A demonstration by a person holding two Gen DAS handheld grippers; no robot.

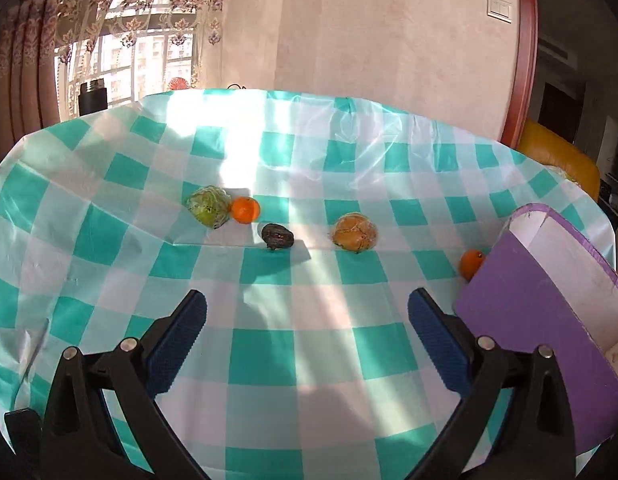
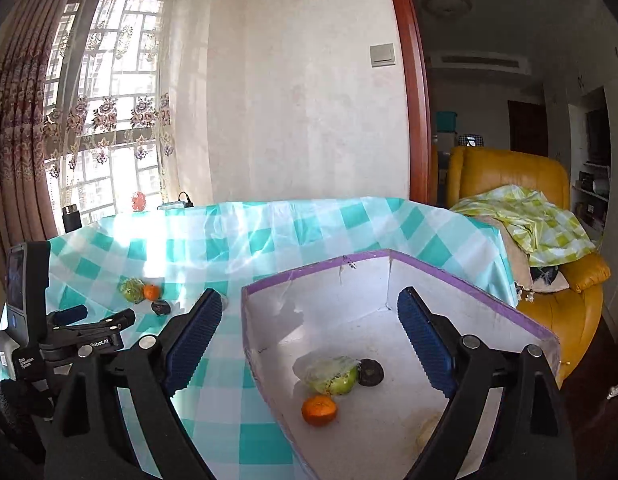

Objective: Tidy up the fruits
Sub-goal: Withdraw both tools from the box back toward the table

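Both tongs stand wide apart with nothing between them: the left gripper over bare checked tablecloth, the right gripper straddling the box wall. At frame centre, 4 fruits lie loose: a wrapped green fruit touching an orange, a dark fruit, a wrapped brown fruit. Another orange sits against the purple box. Inside it: 1 orange, 1 wrapped green fruit, 1 dark fruit.
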